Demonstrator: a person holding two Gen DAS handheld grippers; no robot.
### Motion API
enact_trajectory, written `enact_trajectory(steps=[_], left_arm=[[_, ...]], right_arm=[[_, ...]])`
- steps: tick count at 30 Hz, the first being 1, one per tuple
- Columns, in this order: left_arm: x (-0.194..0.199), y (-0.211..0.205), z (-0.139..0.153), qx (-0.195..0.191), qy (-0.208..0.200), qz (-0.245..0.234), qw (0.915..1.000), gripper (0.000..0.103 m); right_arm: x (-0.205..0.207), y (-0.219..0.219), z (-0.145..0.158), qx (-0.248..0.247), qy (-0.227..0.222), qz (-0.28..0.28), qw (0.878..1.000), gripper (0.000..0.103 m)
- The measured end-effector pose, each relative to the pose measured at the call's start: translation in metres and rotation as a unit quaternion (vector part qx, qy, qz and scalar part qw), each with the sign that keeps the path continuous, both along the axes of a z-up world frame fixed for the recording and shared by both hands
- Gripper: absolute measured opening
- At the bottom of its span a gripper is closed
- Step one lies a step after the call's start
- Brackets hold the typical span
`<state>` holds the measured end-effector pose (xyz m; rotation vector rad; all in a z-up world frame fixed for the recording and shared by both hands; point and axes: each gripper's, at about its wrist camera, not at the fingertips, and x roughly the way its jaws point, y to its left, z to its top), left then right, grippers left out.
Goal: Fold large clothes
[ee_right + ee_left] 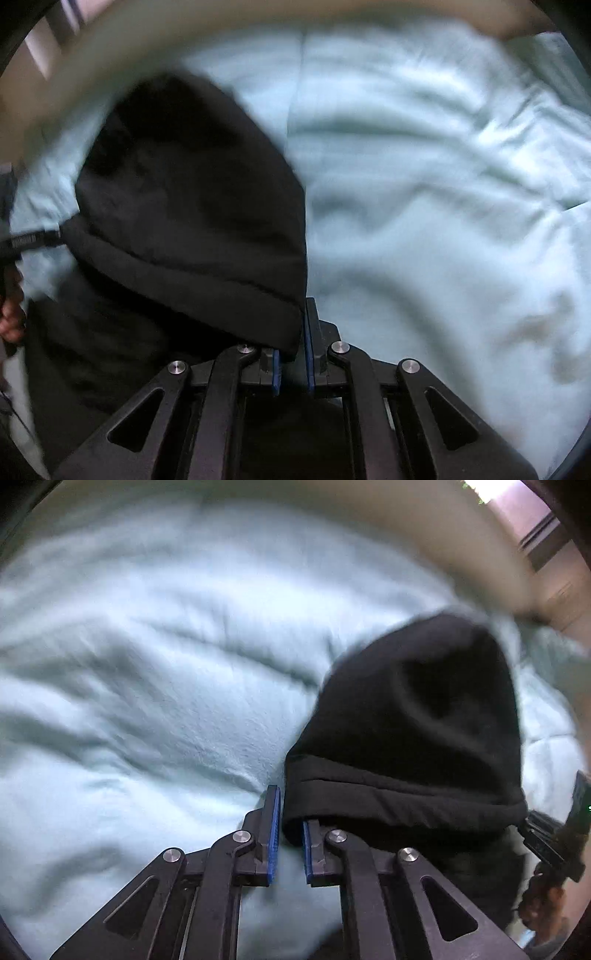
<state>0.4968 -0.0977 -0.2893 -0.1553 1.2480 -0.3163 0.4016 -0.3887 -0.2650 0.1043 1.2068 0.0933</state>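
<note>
A black garment (417, 716) hangs stretched between my two grippers above a pale blue-green bedspread (147, 672). My left gripper (290, 812) is shut on the garment's hemmed edge at its left corner, the cloth pinched between the blue pads. In the right wrist view my right gripper (295, 332) is shut on the right corner of the same hemmed edge of the garment (192, 206). The garment droops away from both grippers toward the bed. The left gripper's tip also shows at the left edge of the right wrist view (33, 240). Both views are blurred.
The rumpled bedspread (443, 184) fills most of both views. A beige wall or headboard (461, 554) runs along the far side. A window frame (543, 535) shows at the top right of the left wrist view. The person's hand (11, 317) shows at the left edge.
</note>
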Motion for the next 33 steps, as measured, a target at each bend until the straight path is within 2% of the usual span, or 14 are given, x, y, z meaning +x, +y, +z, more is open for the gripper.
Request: enact_trajectory(steps=[2,4,7,9,10,11,14,16,18,21,24,26,29,33], left_arm=[[-0.005,-0.005,0.003,0.013,-0.032,-0.011,0.9993,0.014],[-0.015,-0.004,0.016,0.020,-0.048,-0.021,0.9984,0.015],[-0.038,0.006,0.040,0.038,-0.075,-0.040,0.9957,0.027],[-0.057,0.017,0.058,0.051,-0.089,-0.043,0.9938,0.028],[-0.068,0.024,0.070,0.052,-0.099,-0.044,0.9927,0.028],[-0.074,0.029,0.078,0.046,-0.107,-0.043,0.9922,0.029],[-0.079,0.030,0.120,0.007,-0.145,-0.041,0.9886,0.034],[-0.067,0.017,0.138,-0.020,-0.158,-0.047,0.9860,0.048],[-0.049,-0.007,0.144,-0.038,-0.156,-0.058,0.9852,0.053],[-0.016,-0.042,0.108,-0.033,-0.101,-0.074,0.9916,0.053],[-0.004,-0.052,0.045,0.026,-0.026,-0.076,0.9964,0.053],[-0.007,-0.045,0.019,0.006,-0.016,-0.068,0.9976,0.054],[-0.011,-0.039,0.028,-0.013,-0.034,-0.062,0.9974,0.053],[-0.027,-0.030,0.062,-0.031,-0.072,-0.074,0.9942,0.054]], right_arm=[[0.002,0.006,-0.012,-0.008,0.000,0.009,1.000,0.010],[-0.001,0.004,-0.002,-0.007,-0.006,0.014,1.000,0.012],[-0.016,-0.003,0.019,-0.010,-0.014,0.025,1.000,0.018],[-0.030,-0.008,0.038,0.004,-0.024,0.035,0.999,0.043],[-0.039,-0.011,0.053,0.016,-0.037,0.042,0.998,0.050],[-0.047,-0.013,0.069,0.025,-0.057,0.048,0.997,0.057],[-0.052,-0.011,0.108,0.053,-0.106,0.059,0.991,0.057],[-0.038,-0.004,0.122,0.062,-0.122,0.047,0.989,0.057],[-0.013,0.003,0.122,0.069,-0.126,0.037,0.989,0.057],[0.012,0.018,0.096,0.067,-0.092,0.036,0.993,0.057],[0.024,0.026,0.042,0.060,-0.024,0.042,0.997,0.057],[0.019,0.031,0.009,0.051,0.001,0.056,0.997,0.057],[0.013,0.028,0.009,0.059,-0.018,0.053,0.997,0.057],[-0.004,0.014,0.040,0.082,-0.037,0.048,0.995,0.057]])
